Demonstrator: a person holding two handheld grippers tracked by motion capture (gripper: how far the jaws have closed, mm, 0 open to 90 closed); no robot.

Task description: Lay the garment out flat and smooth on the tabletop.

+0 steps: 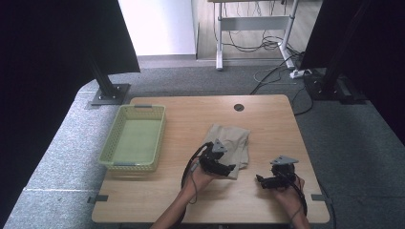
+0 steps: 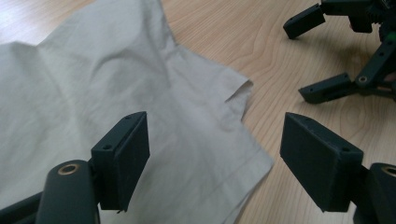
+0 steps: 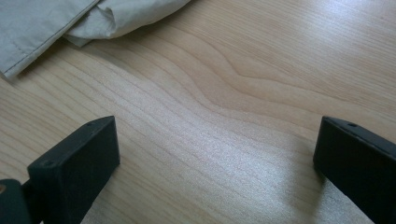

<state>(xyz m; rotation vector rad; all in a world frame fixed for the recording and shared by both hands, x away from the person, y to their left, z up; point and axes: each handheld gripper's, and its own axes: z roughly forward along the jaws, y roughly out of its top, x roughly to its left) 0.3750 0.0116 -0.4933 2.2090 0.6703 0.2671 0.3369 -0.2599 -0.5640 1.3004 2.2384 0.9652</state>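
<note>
Because the left hand-held gripper (image 2: 212, 158) hovers open over the near corner of the beige cloth (image 1: 228, 143) on the tabletop (image 1: 191, 114), closing too high could pinch only one layer, or nothing. The right hand-held gripper (image 1: 263, 181) waits low and open, just beside the cloth.

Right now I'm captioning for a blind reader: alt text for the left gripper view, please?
Open left gripper jaws hover over the corner of a crumpled beige cloth on a wooden table. The right gripper, also open, sits at the upper right.
</note>
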